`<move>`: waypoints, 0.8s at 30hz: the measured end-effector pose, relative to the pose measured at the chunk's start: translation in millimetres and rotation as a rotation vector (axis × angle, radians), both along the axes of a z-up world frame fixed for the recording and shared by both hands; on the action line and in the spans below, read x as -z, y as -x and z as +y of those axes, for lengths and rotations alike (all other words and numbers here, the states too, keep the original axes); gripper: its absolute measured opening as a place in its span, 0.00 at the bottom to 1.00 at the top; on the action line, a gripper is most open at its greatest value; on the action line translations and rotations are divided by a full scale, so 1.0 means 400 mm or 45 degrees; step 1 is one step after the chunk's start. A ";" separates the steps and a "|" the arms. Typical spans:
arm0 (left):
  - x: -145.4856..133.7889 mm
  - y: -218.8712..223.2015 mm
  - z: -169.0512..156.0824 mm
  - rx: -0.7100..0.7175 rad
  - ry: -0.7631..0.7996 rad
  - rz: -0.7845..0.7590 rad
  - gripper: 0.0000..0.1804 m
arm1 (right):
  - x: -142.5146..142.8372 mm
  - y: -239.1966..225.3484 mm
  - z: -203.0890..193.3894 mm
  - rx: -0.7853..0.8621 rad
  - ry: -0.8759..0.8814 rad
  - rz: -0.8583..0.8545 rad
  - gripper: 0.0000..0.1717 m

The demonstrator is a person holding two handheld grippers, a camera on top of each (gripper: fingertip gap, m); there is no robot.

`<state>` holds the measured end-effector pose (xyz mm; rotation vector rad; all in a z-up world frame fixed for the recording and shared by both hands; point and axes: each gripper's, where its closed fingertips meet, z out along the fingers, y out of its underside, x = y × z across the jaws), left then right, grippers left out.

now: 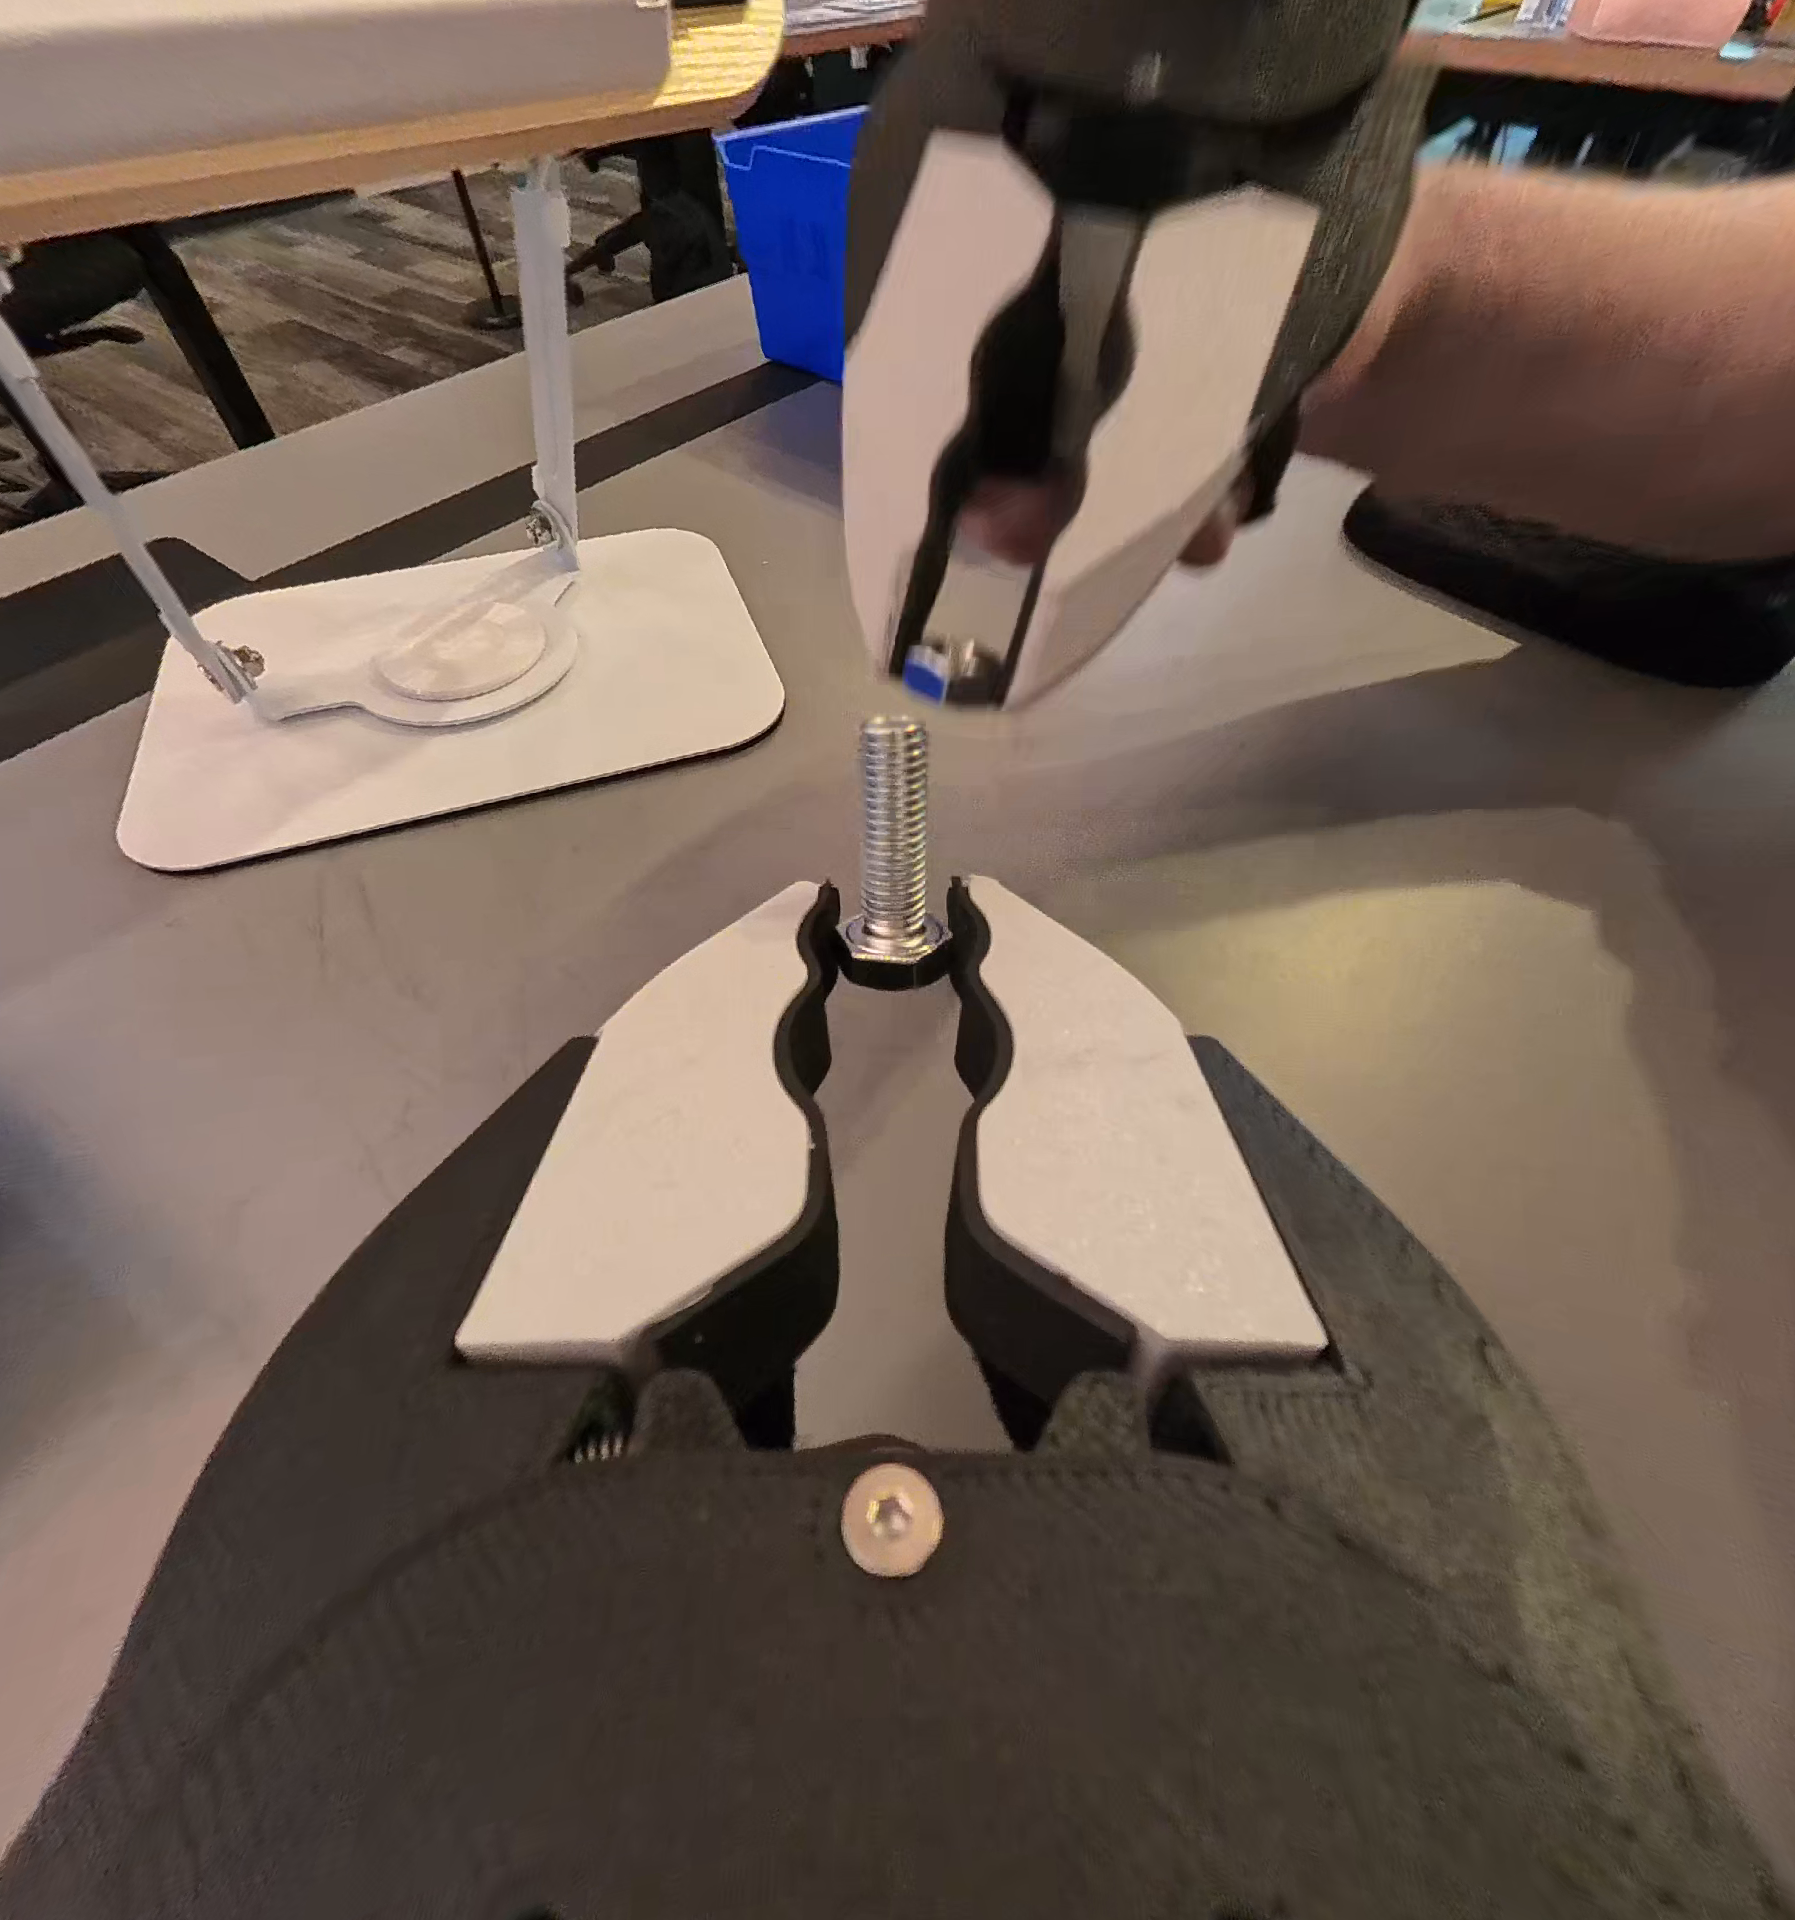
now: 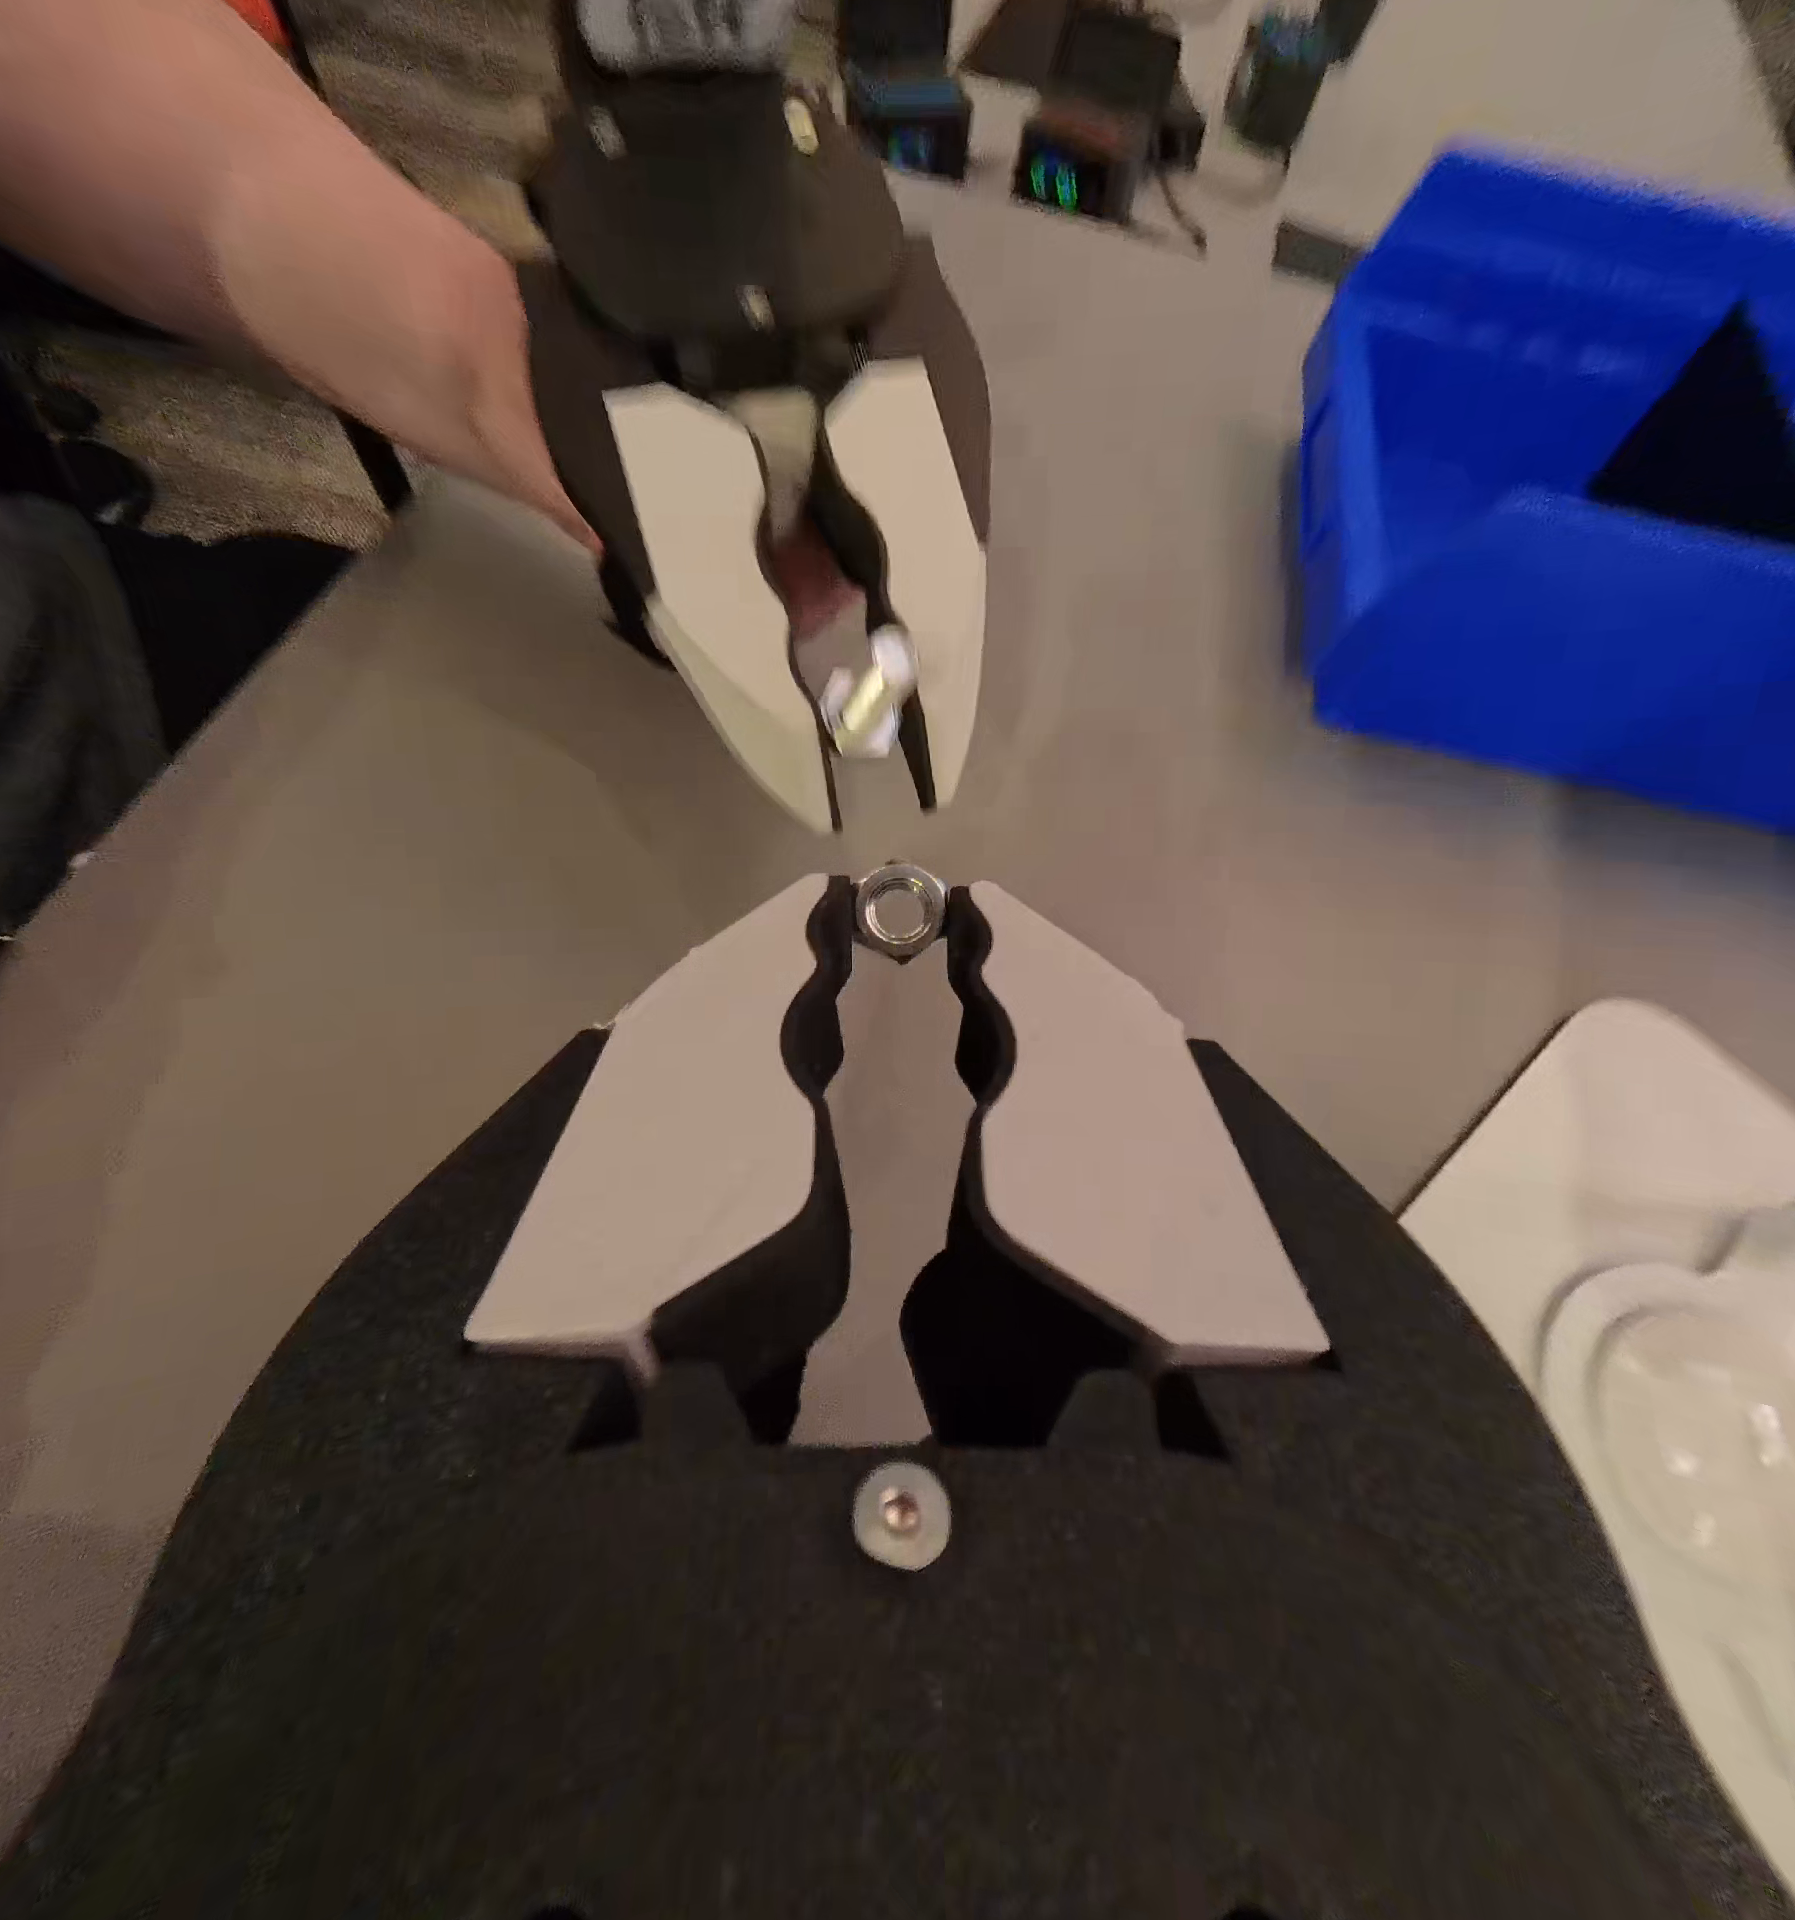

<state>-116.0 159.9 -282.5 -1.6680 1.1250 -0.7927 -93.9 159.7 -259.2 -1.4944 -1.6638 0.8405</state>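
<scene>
My left gripper (image 1: 888,920) is shut on the hex head of a silver bolt (image 1: 893,821), whose threaded shank points away from me above the grey table (image 1: 1288,987). My right gripper (image 2: 898,914) is shut on a silver hex nut (image 2: 898,916), its hole facing me. The two grippers face each other tip to tip. In the left wrist view the right gripper (image 1: 960,670) hangs just beyond the bolt's tip with the nut (image 1: 966,665) between its fingertips. In the right wrist view the left gripper (image 2: 877,805) shows the bolt (image 2: 862,707) between its fingers.
A white stand with a flat base (image 1: 457,686) sits on the table to the left; it also shows in the right wrist view (image 2: 1651,1195). A blue bin (image 2: 1599,540) stands on the table, and another (image 1: 789,239) behind it. A person's forearms (image 1: 1599,343) hold the grippers. Both grippers' tips are close together, under 4 cm apart. Both grippers' tips are roughly 25 centimeters from the flat base (image 1: 457,686). Look for it in the right wrist view (image 2: 1648,1355) too.
</scene>
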 end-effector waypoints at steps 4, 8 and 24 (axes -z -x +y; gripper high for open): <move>-0.010 -0.020 -0.023 0.059 -0.031 0.007 0.11 | -0.087 0.015 -0.041 -0.137 -0.051 0.082 0.10; -0.016 -0.028 -0.035 0.084 -0.051 0.018 0.11 | -0.094 0.034 -0.053 -0.196 -0.082 0.061 0.10; -0.035 -0.038 -0.047 0.093 -0.090 0.016 0.11 | -0.080 0.054 -0.065 -0.237 -0.005 0.067 0.10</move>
